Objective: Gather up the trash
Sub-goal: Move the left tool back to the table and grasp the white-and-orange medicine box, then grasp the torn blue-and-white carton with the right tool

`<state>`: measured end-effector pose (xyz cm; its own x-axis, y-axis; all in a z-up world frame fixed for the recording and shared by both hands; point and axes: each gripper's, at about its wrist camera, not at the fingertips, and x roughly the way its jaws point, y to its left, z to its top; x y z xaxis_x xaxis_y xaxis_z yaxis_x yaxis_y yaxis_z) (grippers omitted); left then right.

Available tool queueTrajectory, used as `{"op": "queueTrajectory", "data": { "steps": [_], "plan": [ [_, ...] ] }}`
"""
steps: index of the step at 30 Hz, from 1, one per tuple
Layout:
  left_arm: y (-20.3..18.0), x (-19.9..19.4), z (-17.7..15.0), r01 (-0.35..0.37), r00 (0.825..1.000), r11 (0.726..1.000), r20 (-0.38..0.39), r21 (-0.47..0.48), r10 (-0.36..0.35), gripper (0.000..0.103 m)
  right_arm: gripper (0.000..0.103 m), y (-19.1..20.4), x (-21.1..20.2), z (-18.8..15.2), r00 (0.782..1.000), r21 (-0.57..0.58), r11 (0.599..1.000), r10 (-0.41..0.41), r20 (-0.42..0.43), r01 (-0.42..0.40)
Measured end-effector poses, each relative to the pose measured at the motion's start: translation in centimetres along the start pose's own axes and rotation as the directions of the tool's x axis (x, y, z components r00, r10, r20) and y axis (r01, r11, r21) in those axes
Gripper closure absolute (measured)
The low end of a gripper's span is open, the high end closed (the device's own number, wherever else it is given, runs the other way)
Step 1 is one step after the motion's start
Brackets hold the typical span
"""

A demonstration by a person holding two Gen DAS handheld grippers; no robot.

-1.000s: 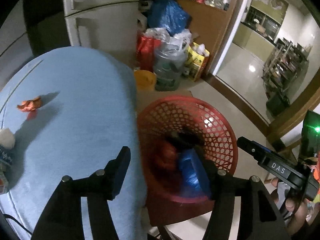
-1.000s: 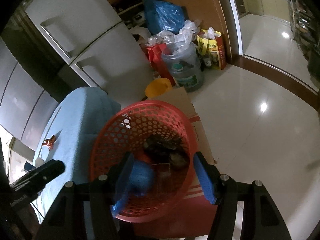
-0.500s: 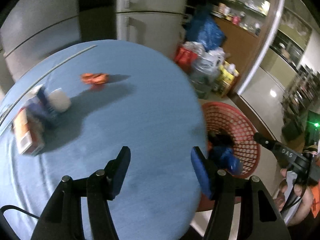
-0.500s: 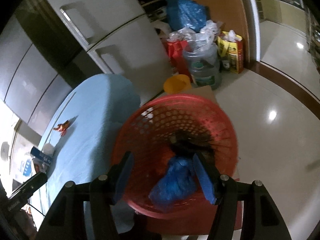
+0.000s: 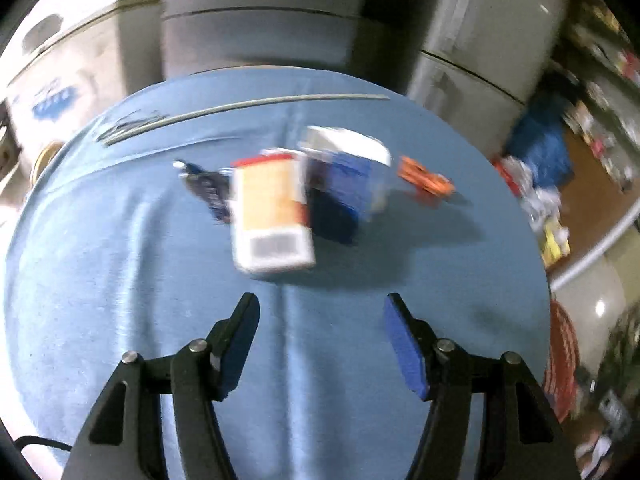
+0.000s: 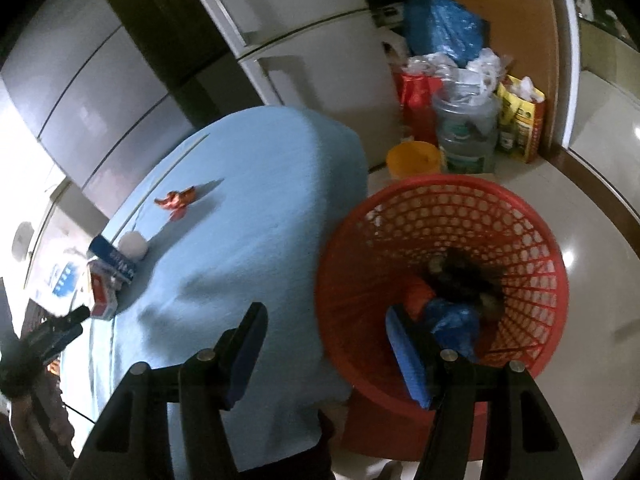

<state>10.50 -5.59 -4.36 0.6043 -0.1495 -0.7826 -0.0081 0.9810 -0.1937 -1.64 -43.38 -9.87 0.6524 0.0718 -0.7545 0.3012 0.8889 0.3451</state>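
Left hand-held gripper (image 5: 320,320) released, empty, above the table (image 5: 120,280), facing the carton (image 5: 272,220); blue box (image 5: 348,176) and orange wrapper (image 5: 426,178) just beyond the carton. Right hand-held gripper (image 6: 324,340) released, empty, over the table edge beside the red basket (image 6: 532,232); blue bag (image 6: 456,320) inside the basket.

My left hand-held gripper (image 5: 322,308) has a matte black angular frame, with round silver screw heads at the finger joints and flat blue pads (image 5: 404,350) lining the inner faces of its fingers. A thin black cable trails off at its lower left. My right hand-held gripper (image 6: 326,320) looks identical: black frame, silver screws, blue pads (image 6: 408,356).
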Motion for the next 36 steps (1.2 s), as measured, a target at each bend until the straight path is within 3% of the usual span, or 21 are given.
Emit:
{"op": "queueTrajectory", "data": {
  "steps": [4, 15, 16, 17, 18, 36],
  "plan": [
    [1.7, 1.3, 1.3, -0.007, 1.0, 0.999, 0.007, -0.04, 0.007, 0.036, 0.037, 1.0, 0.2, 0.0, 1.0, -0.018, 1.0, 0.002, -0.005, -0.002],
    [1.9, 4.8, 3.0, -0.024, 1.0, 0.997, -0.014, -0.067, 0.023, 0.036, 0.037, 4.2, 0.6, 0.1, 0.999, -0.097, 0.995, 0.022, -0.025, -0.025],
    [1.9, 5.1, 3.1, -0.028, 1.0, 0.997, -0.016, -0.065, 0.027, 0.038, 0.037, 4.8, 0.7, 0.2, 0.999, -0.109, 0.994, 0.028, -0.026, -0.031],
    [2.0, 5.2, 3.1, -0.029, 0.999, 0.998, -0.016, -0.063, 0.028, 0.054, 0.037, 5.5, 0.8, 0.3, 0.999, -0.125, 0.991, 0.037, -0.027, -0.04],
    [2.1, 5.4, 3.2, -0.035, 0.999, 0.998, -0.023, -0.055, 0.034, 0.053, 0.037, 6.4, 1.0, 0.4, 0.999, -0.141, 0.989, 0.046, -0.027, -0.049],
    [6.4, -0.3, -1.0, -0.083, 0.996, 0.995, 0.025, -0.059, 0.084, 0.054, 0.037, 22.5, 5.9, 0.4, 0.974, -0.376, 0.898, 0.21, -0.083, -0.226]
  ]
}}
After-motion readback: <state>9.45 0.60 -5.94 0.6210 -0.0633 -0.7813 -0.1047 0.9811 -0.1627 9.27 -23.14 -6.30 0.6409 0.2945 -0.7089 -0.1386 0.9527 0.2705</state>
